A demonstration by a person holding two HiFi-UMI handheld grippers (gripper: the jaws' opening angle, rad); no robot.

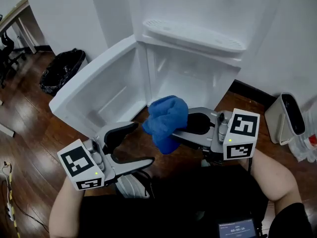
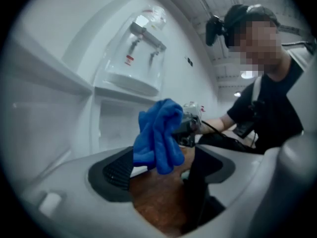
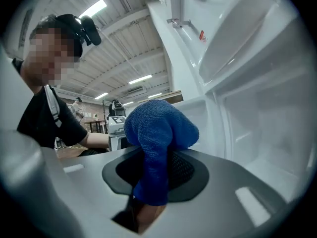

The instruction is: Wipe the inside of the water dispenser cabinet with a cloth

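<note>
While the right tool (image 1: 185,128) is clenched on it, the blue cloth (image 1: 167,120) hangs in the air before the open cabinet (image 1: 190,81) of the white water dispenser (image 1: 198,4). It is outside the compartment and above the wooden floor (image 1: 29,133). One bunch of cloth bulges above the closed jaws and a tail droops below them.

Left tool (image 1: 136,145): jaws spread apart, gripping nothing. Its upper tip lies just beside the cloth's left edge. In the left gripper view the cloth hangs just beyond the gap between the jaws, apart from both pads. The two tools point roughly toward each other across the cabinet front.

Cabinet door (image 1: 99,95): swung open to the left, moulded inner face toward the camera, just behind the left tool.

Above the compartment sits one slotted drip tray (image 1: 195,33). Two taps (image 2: 143,43) show over it in the left gripper view.

Surroundings: one black bag (image 1: 62,71) on the floor left of the door, one black chair (image 1: 7,53) at the far left edge, and one white upright appliance (image 1: 287,118) on the floor right of the dispenser.

Count: one cloth, two tools, one dispenser with one door, two bare forearms (image 1: 275,177), and one small screen (image 1: 237,228) at the lower edge.
</note>
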